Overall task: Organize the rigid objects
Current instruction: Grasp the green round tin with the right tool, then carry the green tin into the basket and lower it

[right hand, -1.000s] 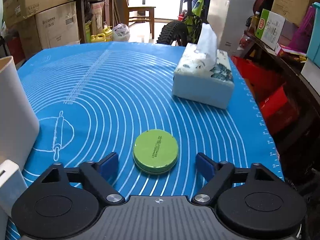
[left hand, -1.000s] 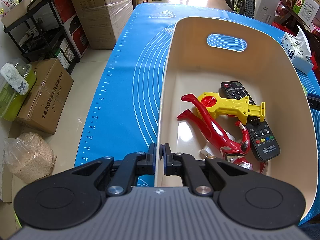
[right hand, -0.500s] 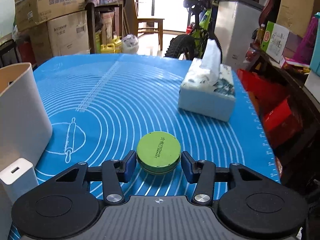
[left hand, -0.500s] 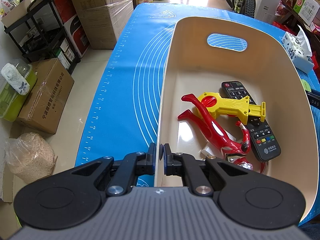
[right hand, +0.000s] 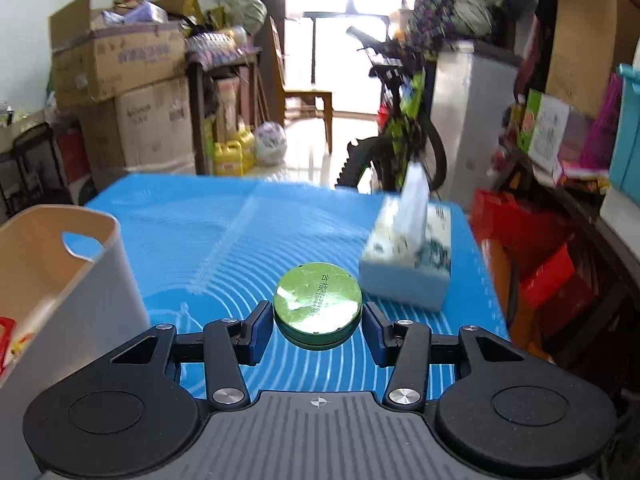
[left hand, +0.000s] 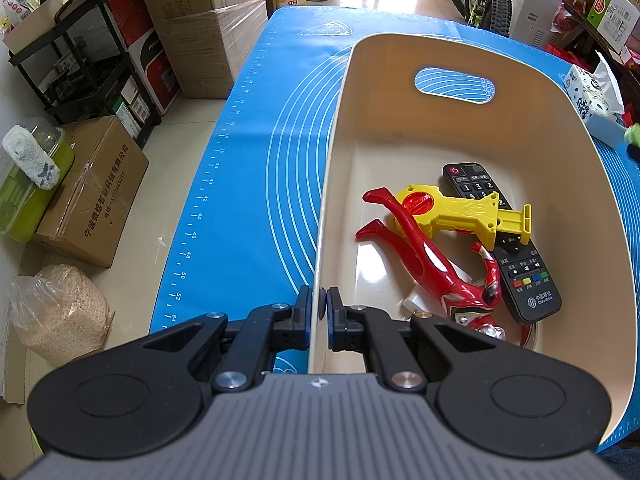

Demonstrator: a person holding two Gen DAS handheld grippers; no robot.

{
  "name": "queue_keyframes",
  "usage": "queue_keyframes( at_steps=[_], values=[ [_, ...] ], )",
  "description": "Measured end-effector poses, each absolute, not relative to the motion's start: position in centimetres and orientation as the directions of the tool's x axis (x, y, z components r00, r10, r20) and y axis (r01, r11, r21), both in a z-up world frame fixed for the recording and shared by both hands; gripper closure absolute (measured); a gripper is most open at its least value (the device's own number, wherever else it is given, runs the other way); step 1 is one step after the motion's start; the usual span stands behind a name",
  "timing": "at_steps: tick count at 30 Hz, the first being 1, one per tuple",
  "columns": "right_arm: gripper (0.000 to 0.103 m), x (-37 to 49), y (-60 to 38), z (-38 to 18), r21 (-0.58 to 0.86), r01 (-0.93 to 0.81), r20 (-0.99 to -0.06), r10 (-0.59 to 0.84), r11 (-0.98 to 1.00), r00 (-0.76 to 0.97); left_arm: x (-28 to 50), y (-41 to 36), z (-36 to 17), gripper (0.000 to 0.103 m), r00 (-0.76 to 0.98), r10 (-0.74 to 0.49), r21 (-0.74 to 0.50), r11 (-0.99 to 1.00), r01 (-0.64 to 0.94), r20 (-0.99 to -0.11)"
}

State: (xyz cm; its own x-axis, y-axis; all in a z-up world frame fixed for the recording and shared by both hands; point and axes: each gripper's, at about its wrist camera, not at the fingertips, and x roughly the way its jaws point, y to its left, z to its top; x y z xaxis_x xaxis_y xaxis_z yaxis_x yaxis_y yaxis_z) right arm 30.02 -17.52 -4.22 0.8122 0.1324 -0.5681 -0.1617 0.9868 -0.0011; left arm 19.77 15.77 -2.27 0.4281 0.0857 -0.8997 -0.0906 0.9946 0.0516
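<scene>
My right gripper (right hand: 318,322) is clamped on the green tin (right hand: 318,300), clear of the counter's blue mat (right hand: 224,240); its printed lid text is too blurred to read. My left gripper (left hand: 319,312) pinches the bin (left hand: 560,120) wall. Inside, the remote (left hand: 520,272) reads "China Mobile".

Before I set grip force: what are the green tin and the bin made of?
Green tin: likely painted metal, with a glossy lid that mirrors the window glare and carries printed text. Bin: probably moulded plastic, cream and smooth, with a thin wall and a cut-out handle.
</scene>
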Motion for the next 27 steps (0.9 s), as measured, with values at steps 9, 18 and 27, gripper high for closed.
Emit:
queue_keyframes(
  at_steps=[9, 18, 27],
  values=[
    [0.049, 28.0, -14.0, 0.2, -0.016, -0.274, -0.47, 0.235, 0.962, 0.851, 19.8, 15.8, -2.2, 0.094, 0.428, 0.088, 0.054, 0.994, -0.091, -0.9],
    [0.049, 26.2, -8.1, 3.0, 0.015, -0.422, -0.451, 0.383, 0.906, 0.806, 19.8, 15.8, -2.2, 0.094, 0.428, 0.088, 0.054, 0.994, -0.091, -0.9],
    [0.049, 25.0, -3.3, 2.6, 0.024, -0.555, -0.521, 0.485, 0.831, 0.703, 19.8, 15.7, -2.2, 0.094, 0.428, 0.087, 0.053, 0.994, -0.091, -0.9]
  ],
)
